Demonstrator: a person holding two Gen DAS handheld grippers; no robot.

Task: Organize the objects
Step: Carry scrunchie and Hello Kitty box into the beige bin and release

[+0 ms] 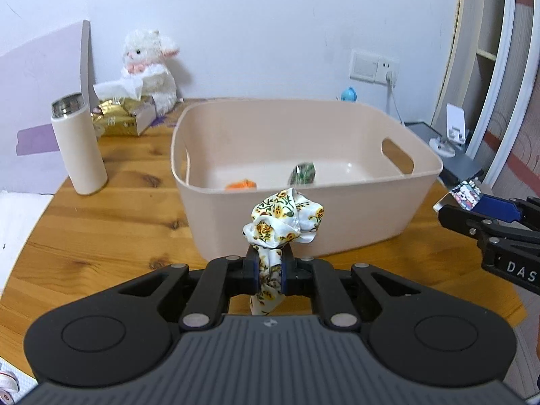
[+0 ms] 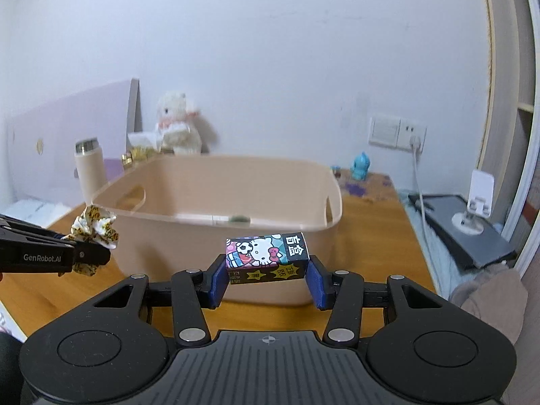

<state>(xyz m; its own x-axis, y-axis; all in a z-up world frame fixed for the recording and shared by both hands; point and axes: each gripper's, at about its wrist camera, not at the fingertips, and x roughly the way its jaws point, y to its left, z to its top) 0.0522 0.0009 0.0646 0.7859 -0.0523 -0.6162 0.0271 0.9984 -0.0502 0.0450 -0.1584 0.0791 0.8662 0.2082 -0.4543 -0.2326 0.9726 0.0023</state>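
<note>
One floral scrunchie (image 1: 285,221) pinched tight in left gripper (image 1: 270,270), held just before the bin's near wall. One cartoon box (image 2: 266,258) clamped between right gripper (image 2: 267,278) pads, also short of the one beige bin (image 1: 337,222). Bin holds two small items: orange (image 1: 240,185), green (image 1: 302,172). Wooden table (image 1: 101,236); one cream bottle (image 1: 79,145), one plush toy (image 1: 148,64); white wall (image 1: 270,27).

I see a white scrunchie (image 1: 287,221) with yellow flowers and green vines, and a pale pink bin (image 1: 303,175) on the honey-brown wooden tabletop (image 1: 101,236). My right side carries a black box (image 2: 268,258) printed with a white cartoon cat.
</note>
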